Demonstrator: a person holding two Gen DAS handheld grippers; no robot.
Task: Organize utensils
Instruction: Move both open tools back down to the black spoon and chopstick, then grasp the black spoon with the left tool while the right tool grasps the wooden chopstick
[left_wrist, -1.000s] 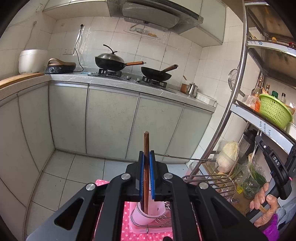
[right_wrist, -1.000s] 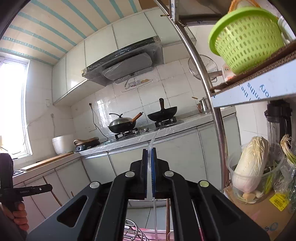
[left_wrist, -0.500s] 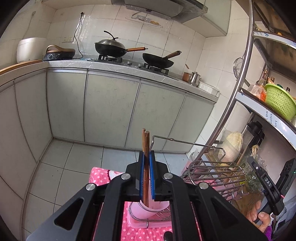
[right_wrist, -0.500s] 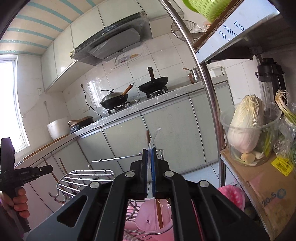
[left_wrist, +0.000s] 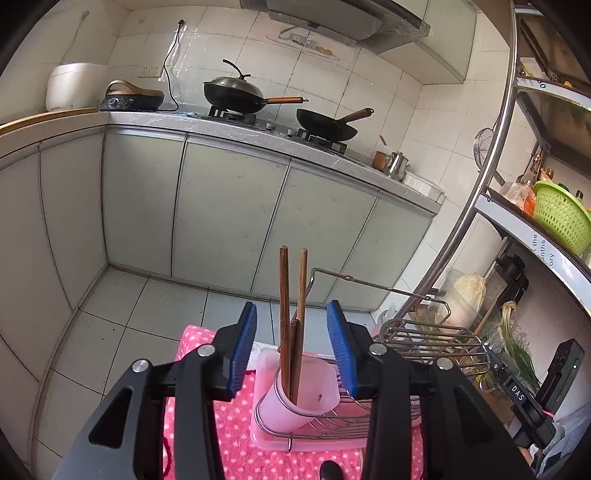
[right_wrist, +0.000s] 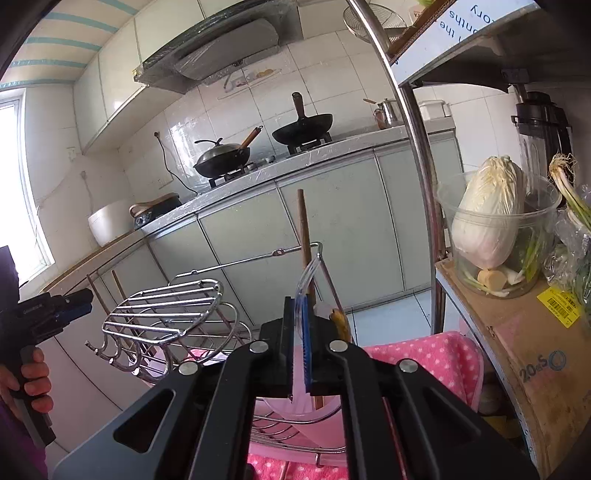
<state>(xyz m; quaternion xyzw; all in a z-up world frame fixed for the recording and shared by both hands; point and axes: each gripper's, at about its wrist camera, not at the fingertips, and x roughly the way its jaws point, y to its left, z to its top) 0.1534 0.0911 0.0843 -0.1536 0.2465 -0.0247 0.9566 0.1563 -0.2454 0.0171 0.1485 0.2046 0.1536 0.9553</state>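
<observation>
In the left wrist view two brown wooden chopsticks stand upright in a pink plastic cup held in a wire dish rack. My left gripper is open, its blue pads on either side of the chopsticks without touching them. In the right wrist view my right gripper is shut on a clear plastic utensil above the pink cup, beside one chopstick.
The rack sits on a pink tray over a pink dotted cloth. A metal shelf pole stands right, with a cabbage tub on a cardboard box. Grey cabinets stand behind.
My left gripper opened and let go of the chopsticks, which now stand in the pink cup. My right gripper came down toward the cup with the clear utensil.
</observation>
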